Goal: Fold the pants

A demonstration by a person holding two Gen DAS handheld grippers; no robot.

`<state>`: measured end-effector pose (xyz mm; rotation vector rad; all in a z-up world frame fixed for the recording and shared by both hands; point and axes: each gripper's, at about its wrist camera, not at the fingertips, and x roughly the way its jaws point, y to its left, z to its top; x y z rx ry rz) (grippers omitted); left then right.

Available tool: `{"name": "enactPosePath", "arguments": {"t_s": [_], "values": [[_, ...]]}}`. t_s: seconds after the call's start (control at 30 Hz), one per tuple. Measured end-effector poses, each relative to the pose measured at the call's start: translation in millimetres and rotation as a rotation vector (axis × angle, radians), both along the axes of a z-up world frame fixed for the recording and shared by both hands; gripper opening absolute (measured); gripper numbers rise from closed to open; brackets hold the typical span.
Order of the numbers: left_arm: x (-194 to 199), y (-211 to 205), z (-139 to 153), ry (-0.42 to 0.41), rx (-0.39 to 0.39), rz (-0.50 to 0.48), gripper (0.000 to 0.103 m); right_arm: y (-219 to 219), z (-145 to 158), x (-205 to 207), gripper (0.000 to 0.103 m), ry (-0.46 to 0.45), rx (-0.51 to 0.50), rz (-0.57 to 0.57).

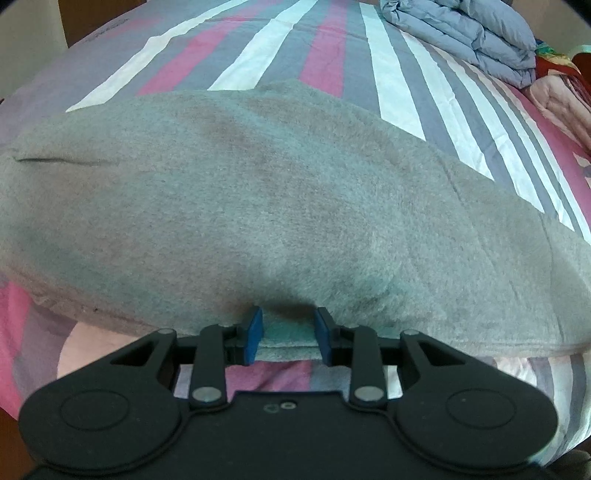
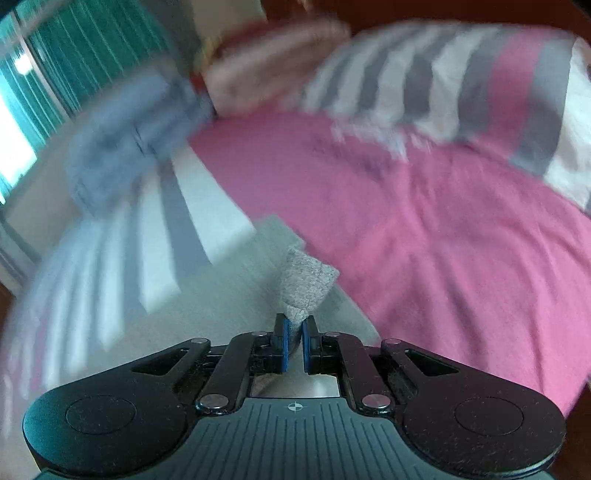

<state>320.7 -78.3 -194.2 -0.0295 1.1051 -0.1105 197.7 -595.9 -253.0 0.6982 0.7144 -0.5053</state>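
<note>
Left gripper (image 1: 288, 334) half open astride near hem of grey fleece pants (image 1: 258, 206) on striped bed sheet (image 1: 391, 88); right gripper (image 2: 294, 345) pinching pants corner.

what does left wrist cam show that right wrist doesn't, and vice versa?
Left wrist only: the broad spread of the grey fleece pants lying across the bed, with the left gripper open around their near edge, its blue pads apart.

Right wrist only: the right gripper shut on a small bunched corner of the pants, a window with teal curtains at left, and heavy motion blur.

Both: the striped pink, grey and white bedsheet, the folded blue quilt and pink bedding at the far side.
</note>
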Motion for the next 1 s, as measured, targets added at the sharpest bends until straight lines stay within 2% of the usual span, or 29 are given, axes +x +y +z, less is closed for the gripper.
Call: {"name": "enactPosePath", "arguments": {"t_s": [0.07, 0.27, 0.37, 0.43, 0.5, 0.57, 0.63, 0.8, 0.9, 1.0], "values": [[-3, -1, 4, -0.009, 0.007, -0.007, 0.022, -1, -6, -1, 0.007, 0.032, 0.006, 0.021], [-7, -12, 17, -0.031, -0.028, -0.033, 0.023, 18, 25, -9, 0.013, -0.028, -0.077, 0.023], [-11, -13, 19, -0.028, -0.05, -0.045, 0.025, 38, 29, -5, 0.017, -0.047, -0.007, 0.096], [-13, -10, 20, -0.034, -0.052, -0.042, 0.025, 54, 27, -5, 0.025, -0.05, 0.05, 0.111], [-10, -8, 17, -0.032, -0.041, -0.027, 0.025, 72, 22, -3, 0.025, -0.072, 0.169, 0.16], [-6, -3, 14, -0.025, -0.051, -0.002, 0.025, 94, 11, 5, 0.025, -0.057, 0.281, 0.206], [-5, 1, 13, -0.03, -0.044, 0.016, 0.025, 112, 3, 14, 0.025, -0.046, 0.338, 0.242], [4, 15, 6, -0.035, 0.001, 0.046, 0.025, 137, -9, 35, 0.025, -0.019, 0.394, 0.249], [9, 21, 2, -0.034, 0.003, 0.052, 0.025, 141, -11, 42, 0.025, 0.0, 0.367, 0.234], [10, 20, 1, -0.039, 0.013, 0.045, 0.025, 146, -8, 44, 0.017, -0.011, 0.332, 0.207]]}}
